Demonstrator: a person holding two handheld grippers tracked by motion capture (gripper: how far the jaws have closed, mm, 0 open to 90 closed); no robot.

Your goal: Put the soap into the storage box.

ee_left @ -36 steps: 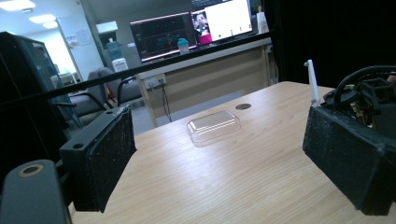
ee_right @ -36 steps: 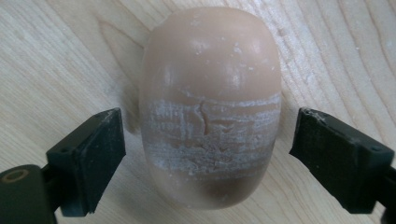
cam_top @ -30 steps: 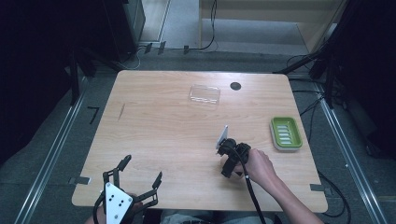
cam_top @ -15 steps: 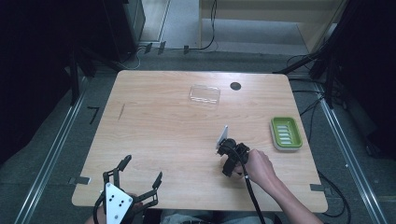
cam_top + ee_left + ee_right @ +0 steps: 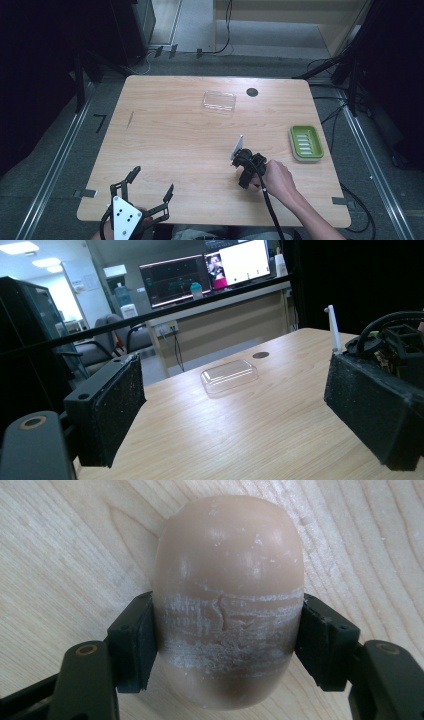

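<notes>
Right tongs: the right gripper [image 5: 227, 645] is clamped on a bar of soap [image 5: 227, 600]; its two black pads press the bar's flanks, and its jaws have just been closing onto it.
Soap: a tan, rounded bar with whitish scuff bands across its middle, lying on the tabletop [image 5: 65, 545] right of centre, nearer the near edge than the far one.
Right hand: in the high view the right gripper [image 5: 243, 167] points down at the wood, with the person's hand [image 5: 276, 181] behind it and a cable trailing to the near edge; hand and gripper sit where they sat in the earlier frames.
Left tongs: the left gripper [image 5: 148, 191] rests at the near left corner with its jaws wide apart and nothing between them; in the left gripper view its pads [image 5: 117, 410] stand far apart over bare wood. Its place matches the earlier frames.
Clear lid: a clear plastic lid [image 5: 219, 101] lies near the far edge, around the middle, unmoved.
Green dish: a green soap dish [image 5: 306, 142] sits by the right edge, well apart from the soap, unmoved.
Dark disc: a small dark round disc [image 5: 252, 92] lies near the far edge, just right of the lid.
</notes>
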